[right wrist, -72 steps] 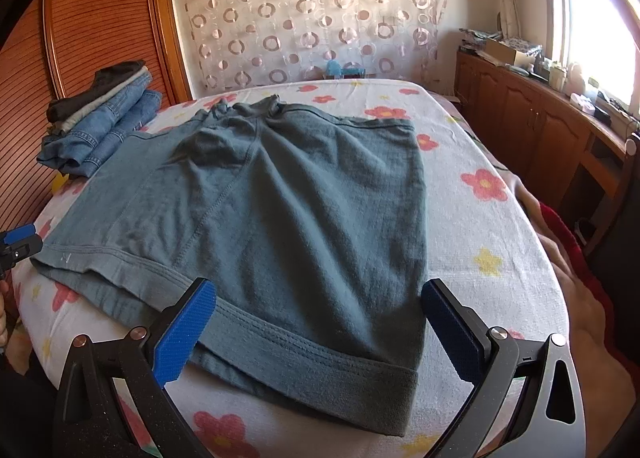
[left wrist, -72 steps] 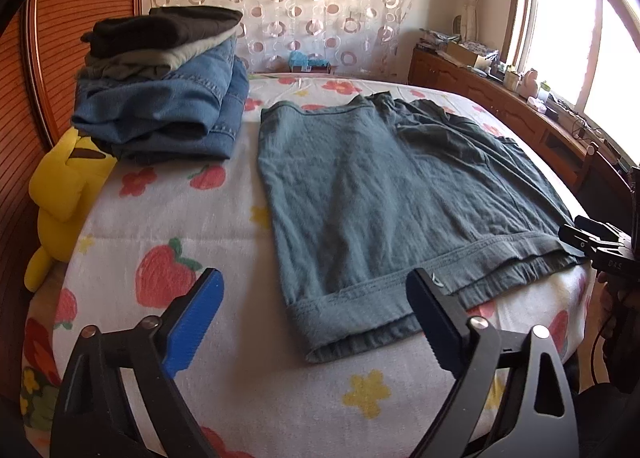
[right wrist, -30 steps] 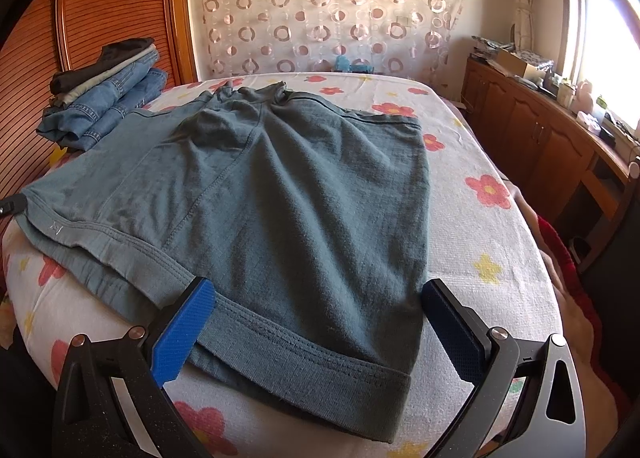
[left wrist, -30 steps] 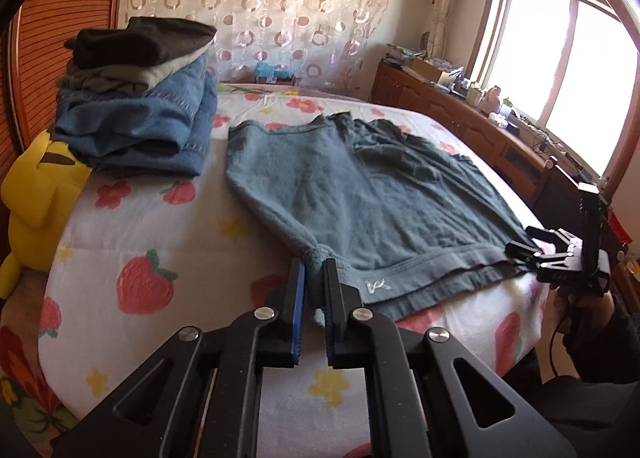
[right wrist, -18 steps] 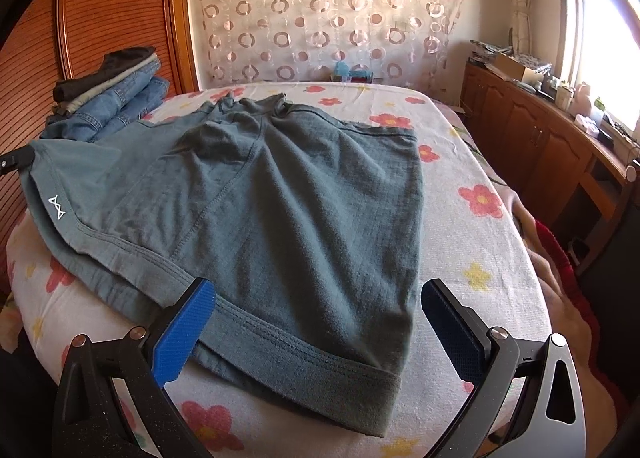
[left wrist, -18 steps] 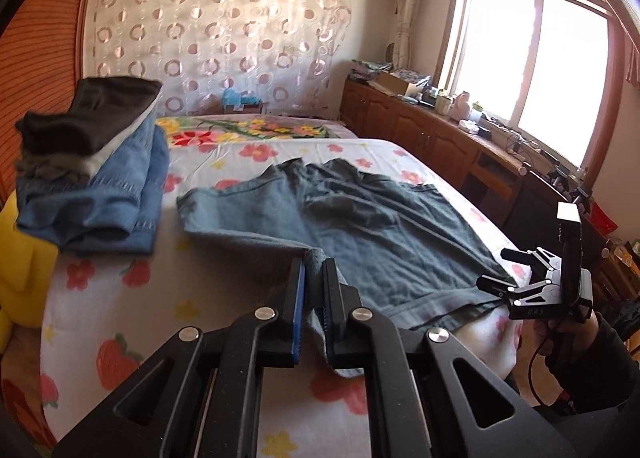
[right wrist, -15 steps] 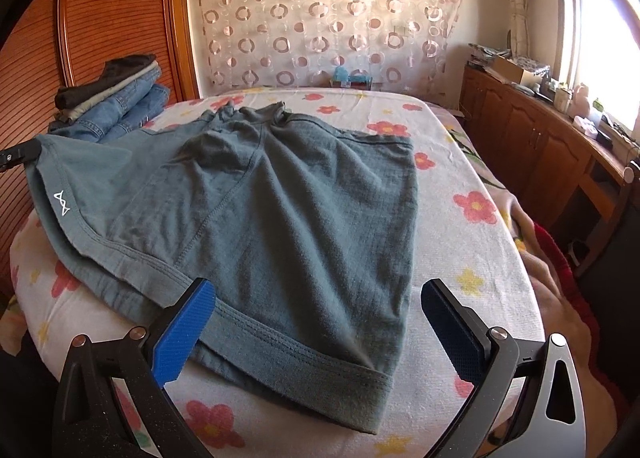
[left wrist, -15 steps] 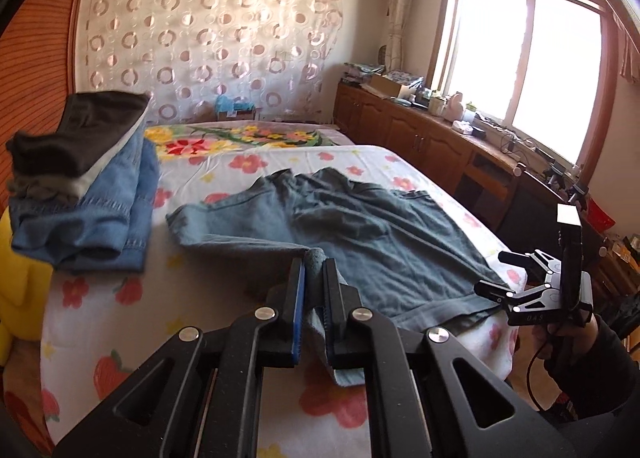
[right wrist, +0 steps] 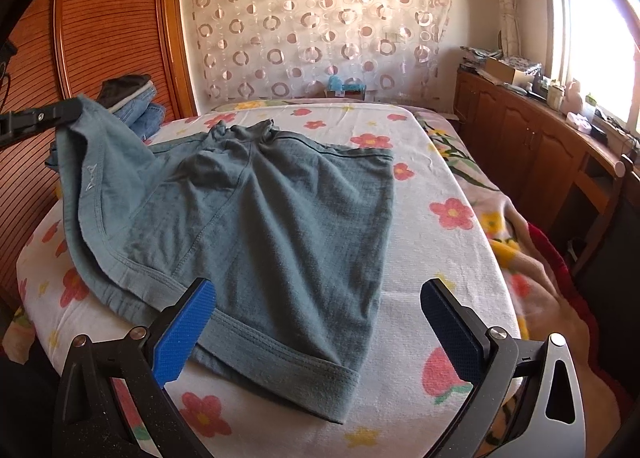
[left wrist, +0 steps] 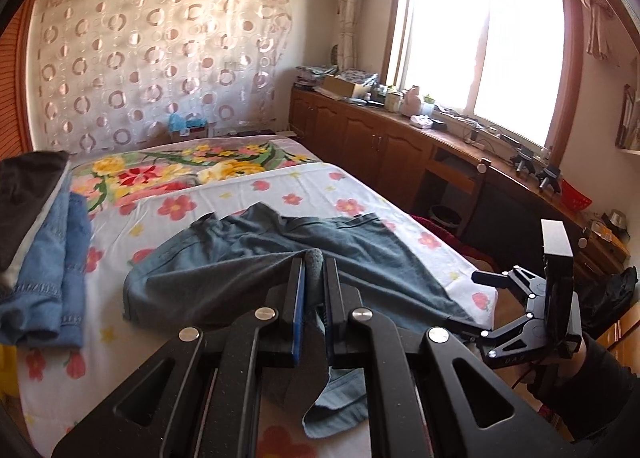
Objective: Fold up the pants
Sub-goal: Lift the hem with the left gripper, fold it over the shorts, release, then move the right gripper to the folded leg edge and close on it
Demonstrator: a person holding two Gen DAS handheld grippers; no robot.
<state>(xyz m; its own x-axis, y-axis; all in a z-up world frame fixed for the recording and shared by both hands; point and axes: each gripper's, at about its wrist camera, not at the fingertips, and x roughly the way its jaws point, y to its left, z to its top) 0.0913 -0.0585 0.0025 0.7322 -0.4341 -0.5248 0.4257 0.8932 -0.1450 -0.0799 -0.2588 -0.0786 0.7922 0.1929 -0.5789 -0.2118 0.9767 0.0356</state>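
— Gripping what, the left gripper (left wrist: 311,290)?
— A hem corner of the teal pants (right wrist: 272,217), lifted off the flowered bed (right wrist: 424,185).
— And the right gripper (right wrist: 316,328)?
— Jaws wide apart, holding nothing, over the near hem.

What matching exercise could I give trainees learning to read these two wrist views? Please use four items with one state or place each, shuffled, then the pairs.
Column one:
1. left gripper
2. right gripper
3. teal shorts
4. stack of folded clothes

Column two:
A. open above the near hem
B. piled at the bed's left side
C. one corner lifted, the rest flat on the bed
D. clamped on fabric

Pairs: 1-D, 2-A, 3-C, 4-B
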